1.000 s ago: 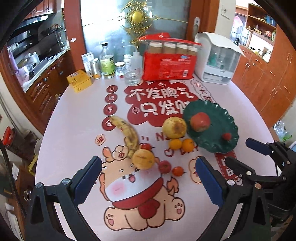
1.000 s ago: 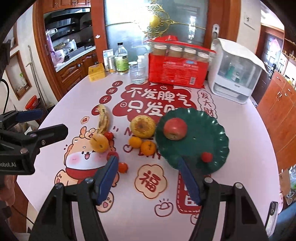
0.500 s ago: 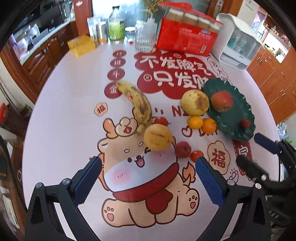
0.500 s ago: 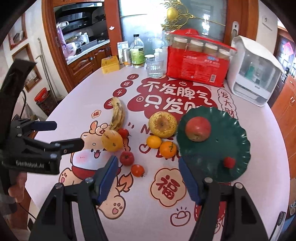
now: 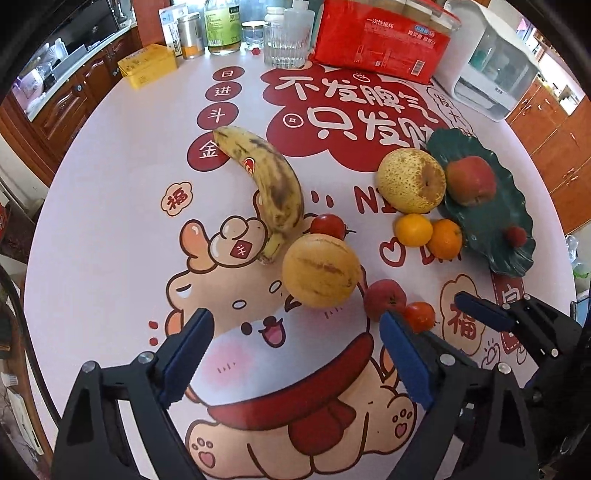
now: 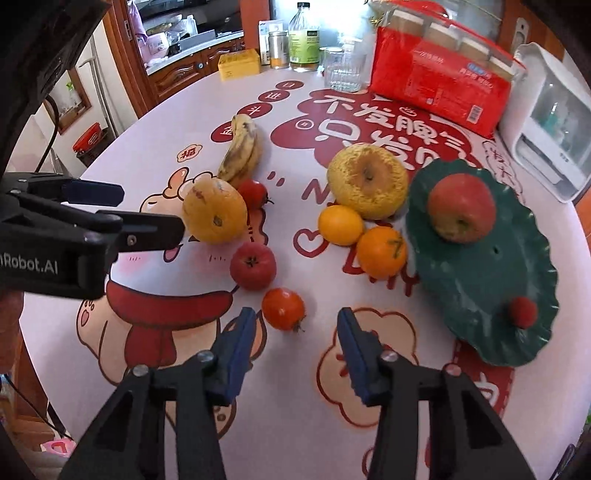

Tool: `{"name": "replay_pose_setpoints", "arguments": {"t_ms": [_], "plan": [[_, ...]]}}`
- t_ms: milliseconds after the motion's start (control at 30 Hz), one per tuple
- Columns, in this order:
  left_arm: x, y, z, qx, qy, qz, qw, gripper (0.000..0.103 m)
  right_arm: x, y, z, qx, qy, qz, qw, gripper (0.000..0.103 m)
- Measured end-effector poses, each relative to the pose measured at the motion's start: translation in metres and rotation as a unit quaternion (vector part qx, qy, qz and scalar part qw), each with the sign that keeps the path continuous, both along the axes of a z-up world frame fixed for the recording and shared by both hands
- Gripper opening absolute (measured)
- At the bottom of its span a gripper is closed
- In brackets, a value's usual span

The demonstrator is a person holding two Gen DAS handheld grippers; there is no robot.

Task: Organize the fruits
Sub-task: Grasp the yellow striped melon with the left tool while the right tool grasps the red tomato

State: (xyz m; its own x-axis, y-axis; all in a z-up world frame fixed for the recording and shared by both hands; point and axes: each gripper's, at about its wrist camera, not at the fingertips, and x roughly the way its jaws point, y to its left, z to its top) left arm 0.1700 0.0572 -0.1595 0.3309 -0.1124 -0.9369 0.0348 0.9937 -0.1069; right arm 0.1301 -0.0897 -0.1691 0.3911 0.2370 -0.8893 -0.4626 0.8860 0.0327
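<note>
A green leaf-shaped plate (image 6: 491, 295) holds a red apple (image 6: 461, 208) and a small red berry (image 6: 522, 312). Loose on the tablecloth lie a banana (image 5: 269, 181), a yellow melon-like fruit (image 5: 321, 275), a yellow pear (image 6: 367, 181), two oranges (image 6: 380, 253), a small red apple (image 6: 253, 266) and tomatoes (image 6: 282, 308). My left gripper (image 5: 295, 343) is open, just short of the yellow fruit. My right gripper (image 6: 295, 332) is open, just short of a tomato. The right gripper also shows in the left wrist view (image 5: 495, 314).
At the back of the round table stand a red pack of paper cups (image 5: 380, 40), a glass (image 5: 284, 44), bottles (image 5: 221, 26), a yellow tin (image 5: 147, 64) and a white appliance (image 5: 495, 70). Wooden cabinets lie beyond the table edge.
Both grippers have moved forward and down toward the fruit; the left now nears the yellow fruit, the right the tomato. Both stay open.
</note>
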Motion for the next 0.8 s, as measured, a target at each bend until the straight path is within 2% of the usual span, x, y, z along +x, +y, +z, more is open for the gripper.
{"name": "replay_pose_setpoints", "arguments": {"t_ms": [367, 467, 600, 733, 800], "plan": [[0.027, -0.003, -0.016, -0.018, 0.014, 0.014, 0.9996, 0.088, 0.01, 0.012, -0.023, -0.006, 0.018, 0.023, 1.0, 0.046], [0.034, -0.003, -0.023, -0.032, 0.024, 0.02, 0.999, 0.081, 0.011, 0.013, -0.026, -0.01, 0.015, 0.025, 1.0, 0.04], [0.039, -0.003, -0.032, -0.05, 0.035, 0.025, 0.9978, 0.066, 0.011, 0.016, -0.026, -0.015, 0.008, 0.032, 0.999, 0.029], [0.042, -0.005, -0.036, -0.079, 0.038, 0.028, 0.9957, 0.055, 0.011, 0.016, -0.026, -0.018, 0.003, 0.035, 0.999, 0.029], [0.042, -0.007, -0.036, -0.082, 0.038, 0.024, 0.9956, 0.053, 0.011, 0.016, -0.026, -0.018, 0.003, 0.036, 0.999, 0.029]]}}
